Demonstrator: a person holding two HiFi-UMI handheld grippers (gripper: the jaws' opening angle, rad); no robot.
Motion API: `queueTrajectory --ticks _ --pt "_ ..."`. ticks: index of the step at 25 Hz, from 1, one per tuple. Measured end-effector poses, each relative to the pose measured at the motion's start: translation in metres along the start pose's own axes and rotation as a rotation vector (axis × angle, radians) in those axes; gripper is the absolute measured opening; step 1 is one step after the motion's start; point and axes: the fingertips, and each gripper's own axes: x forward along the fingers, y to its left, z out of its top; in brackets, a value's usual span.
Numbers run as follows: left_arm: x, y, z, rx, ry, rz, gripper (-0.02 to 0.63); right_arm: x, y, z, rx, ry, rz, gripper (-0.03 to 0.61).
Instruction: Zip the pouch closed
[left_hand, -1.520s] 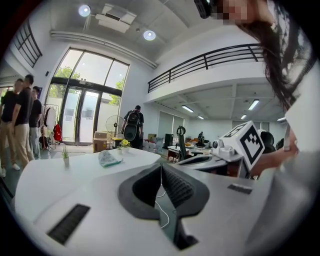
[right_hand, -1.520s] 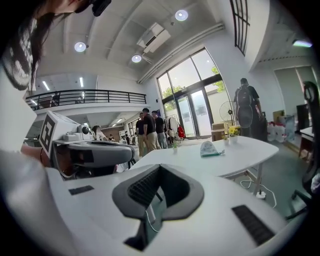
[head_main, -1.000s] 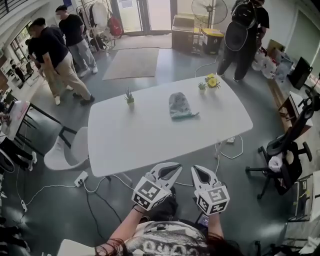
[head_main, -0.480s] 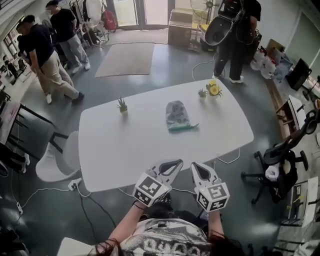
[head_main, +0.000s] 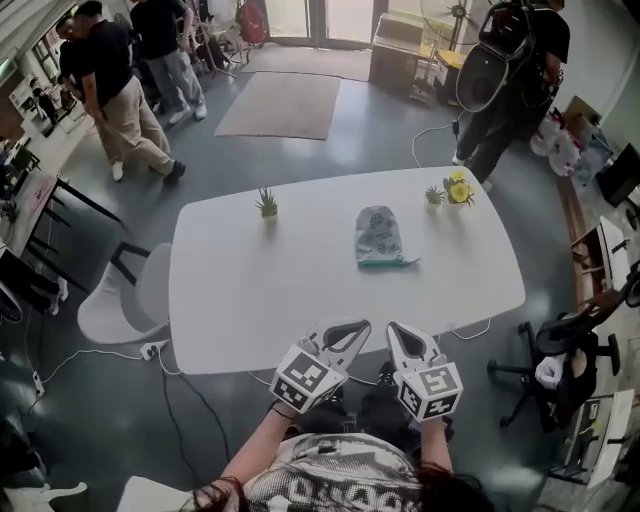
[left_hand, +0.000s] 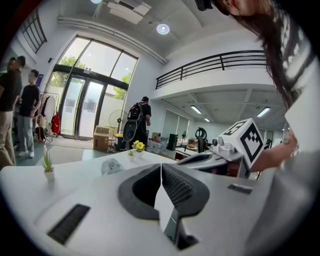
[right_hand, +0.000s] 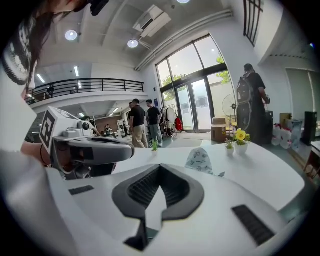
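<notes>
a: where's the pouch (head_main: 379, 236)?
b: flat on the tabletop (head_main: 250, 300), past the middle, green zip edge (head_main: 386, 263) facing us. left gripper (head_main: 352, 328) & right gripper (head_main: 398, 332) are both closed tight, nothing in them, at the near edge, well apart from it.
a: so we open both 1st, pin the fabric w/ one, pull the tab straight w/ the other. tab's too small to see yet.

We can read no text anywhere; the print on the pouch (head_main: 379, 236) is too small.
</notes>
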Motion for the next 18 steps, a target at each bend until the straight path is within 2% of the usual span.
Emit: queueTrajectory --ticks 8,14,18 --pt "0.036 0.026 0.004 -0.025 -0.005 0.081 0.014 0.028 -0.039 0.007 -0.037 0.023 0.073 0.0" --pt "0.082 0.042 0.013 -0.045 -0.018 0.135 0.014 0.059 -0.098 0.017 -0.091 0.057 0.14 0.0" --pt "0.112 0.057 0.01 -0.08 -0.013 0.188 0.014 0.083 -0.141 0.006 -0.134 0.106 0.177 0.0"
